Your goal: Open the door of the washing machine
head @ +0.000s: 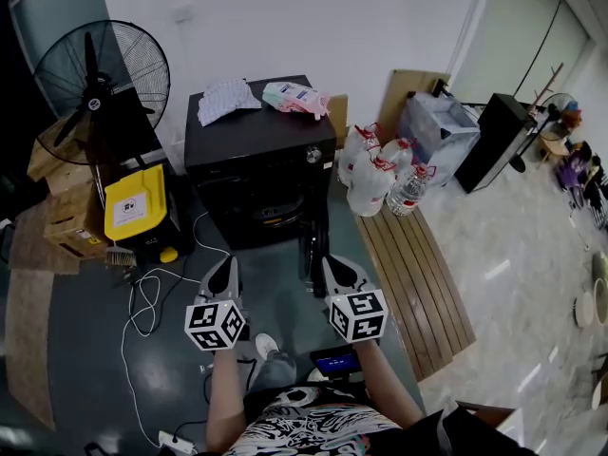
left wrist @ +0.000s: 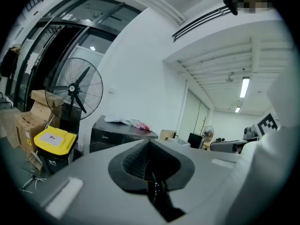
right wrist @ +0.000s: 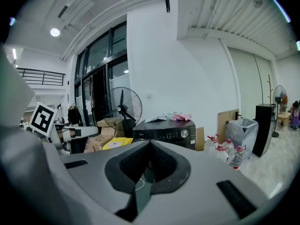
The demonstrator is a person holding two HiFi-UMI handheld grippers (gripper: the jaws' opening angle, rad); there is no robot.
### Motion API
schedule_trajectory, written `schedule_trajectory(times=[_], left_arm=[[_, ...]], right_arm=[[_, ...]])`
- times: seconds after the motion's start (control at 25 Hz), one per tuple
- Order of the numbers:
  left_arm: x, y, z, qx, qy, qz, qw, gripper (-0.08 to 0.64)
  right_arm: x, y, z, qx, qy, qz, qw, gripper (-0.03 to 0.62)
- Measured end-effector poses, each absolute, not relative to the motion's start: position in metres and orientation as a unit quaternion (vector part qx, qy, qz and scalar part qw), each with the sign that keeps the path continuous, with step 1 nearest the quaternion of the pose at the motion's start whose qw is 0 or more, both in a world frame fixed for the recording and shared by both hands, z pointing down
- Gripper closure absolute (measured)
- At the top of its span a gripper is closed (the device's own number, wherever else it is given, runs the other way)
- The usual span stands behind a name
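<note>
The black front-loading washing machine (head: 258,150) stands against the white wall, and its round door (head: 263,204) looks closed. Both grippers hover over the floor in front of it, apart from it. My left gripper (head: 226,264) is shut with nothing in it and points at the machine's left side. My right gripper (head: 332,262) is also shut and empty, near the machine's right front corner. The machine (left wrist: 117,134) lies ahead beyond the closed left gripper (left wrist: 149,143) in the left gripper view. The right gripper view has the machine (right wrist: 168,134) past the closed right gripper (right wrist: 150,145).
A standing fan (head: 101,76), cardboard boxes (head: 68,218) and a yellow-lidded box (head: 136,203) stand left of the machine. Water bottles (head: 378,177) and a wooden pallet (head: 418,278) lie to its right. White cables (head: 142,300) trail on the floor. Cloth (head: 226,99) and a pink packet (head: 296,97) rest on top.
</note>
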State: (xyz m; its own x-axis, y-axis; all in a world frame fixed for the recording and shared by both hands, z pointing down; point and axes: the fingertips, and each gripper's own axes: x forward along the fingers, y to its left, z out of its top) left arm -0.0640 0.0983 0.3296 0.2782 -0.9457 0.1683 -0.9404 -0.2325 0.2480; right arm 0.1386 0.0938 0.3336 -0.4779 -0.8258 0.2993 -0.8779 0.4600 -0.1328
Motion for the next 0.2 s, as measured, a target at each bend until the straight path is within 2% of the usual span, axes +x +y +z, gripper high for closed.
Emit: schedule_trajectory(times=[0.2], left_arm=[[-0.0631,0.0984,0.3332,0.788,-0.599,0.001,0.142,0.558]], right_arm=[[0.1413,0.0927,0.3358,0.505,-0.846,0.152,0.085,0.592]])
